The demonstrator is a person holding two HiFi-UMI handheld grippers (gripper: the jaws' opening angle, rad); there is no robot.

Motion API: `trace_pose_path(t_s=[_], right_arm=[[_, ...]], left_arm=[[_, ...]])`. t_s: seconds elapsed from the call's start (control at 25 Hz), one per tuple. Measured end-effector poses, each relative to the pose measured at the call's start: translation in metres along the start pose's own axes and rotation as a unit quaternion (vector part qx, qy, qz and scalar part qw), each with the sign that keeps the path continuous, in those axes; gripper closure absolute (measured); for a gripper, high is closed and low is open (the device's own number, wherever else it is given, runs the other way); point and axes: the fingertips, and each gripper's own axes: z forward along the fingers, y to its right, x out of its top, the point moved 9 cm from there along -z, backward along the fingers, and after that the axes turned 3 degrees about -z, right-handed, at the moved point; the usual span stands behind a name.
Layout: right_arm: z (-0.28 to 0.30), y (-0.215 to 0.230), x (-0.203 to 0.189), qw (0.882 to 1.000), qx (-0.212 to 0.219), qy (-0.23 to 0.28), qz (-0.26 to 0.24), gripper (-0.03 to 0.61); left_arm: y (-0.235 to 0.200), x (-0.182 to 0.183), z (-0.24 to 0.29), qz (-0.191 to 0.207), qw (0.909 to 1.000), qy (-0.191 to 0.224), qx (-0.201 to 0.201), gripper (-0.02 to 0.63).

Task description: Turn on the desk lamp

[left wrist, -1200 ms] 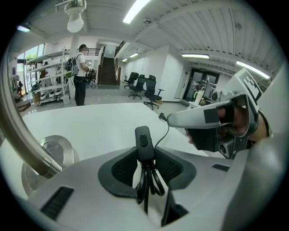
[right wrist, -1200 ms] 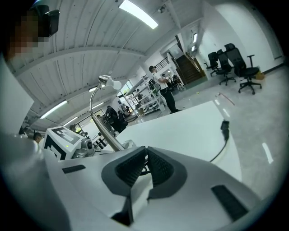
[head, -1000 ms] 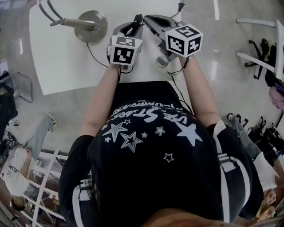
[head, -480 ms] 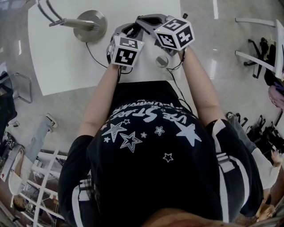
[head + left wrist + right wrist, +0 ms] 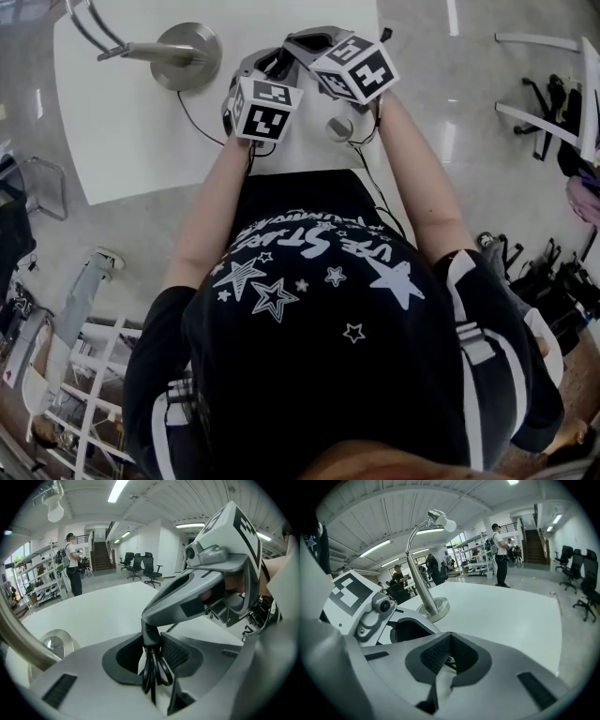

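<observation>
The desk lamp stands at the back left of the white table point(image 5: 122, 141), on a round metal base point(image 5: 186, 54) with a bent neck. Its bulb head point(image 5: 443, 523) looks unlit. A black cord point(image 5: 200, 116) runs from the base to under my left gripper point(image 5: 267, 67). In the left gripper view a bunch of that cord point(image 5: 157, 672) lies between the pads of my left gripper point(image 5: 151, 645). My right gripper point(image 5: 292, 49) reaches across from the right. It is shut, and its dark tip point(image 5: 150, 634) is pressed down onto the cord between the left jaws.
A small round grey object point(image 5: 339, 127) sits on the table under my right forearm. The table's front edge is close to my body. Office chairs point(image 5: 553, 103) stand to the right, a white shelf point(image 5: 84, 394) at lower left. A person point(image 5: 500, 555) stands beyond the table.
My right gripper has swung left and further over the table, and its tip now meets the left gripper's jaws. The left gripper has stayed in place.
</observation>
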Motion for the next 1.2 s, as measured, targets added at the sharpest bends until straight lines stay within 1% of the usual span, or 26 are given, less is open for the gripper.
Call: trace_pose_path(t_s=[0.36, 0.6, 0.84, 1.0, 1.08, 1.2], right_arm=[[0.005, 0.007, -0.007, 0.999, 0.016, -0.005, 0.051, 0.572], [0.004, 0.007, -0.005, 0.998, 0.016, -0.012, 0.063, 0.572], [0.006, 0.008, -0.008, 0.997, 0.022, -0.009, 0.080, 0.572], [0.007, 0.010, -0.011, 0.997, 0.016, -0.014, 0.077, 0.572], [0.007, 0.010, -0.013, 0.996, 0.017, -0.016, 0.085, 0.572], [0.006, 0.008, -0.011, 0.996, 0.017, -0.019, 0.087, 0.572]], left_arm=[[-0.001, -0.003, 0.003, -0.005, 1.0000, -0.008, -0.002, 0.480], [0.000, -0.002, 0.002, -0.003, 1.0000, -0.008, 0.000, 0.480], [0.000, -0.004, 0.003, -0.003, 1.0000, -0.009, 0.001, 0.480], [0.001, -0.005, 0.004, 0.002, 0.9999, -0.010, 0.003, 0.480], [0.002, -0.006, 0.004, 0.003, 1.0000, -0.009, 0.002, 0.480], [0.003, -0.007, 0.002, -0.004, 1.0000, -0.007, 0.002, 0.480]])
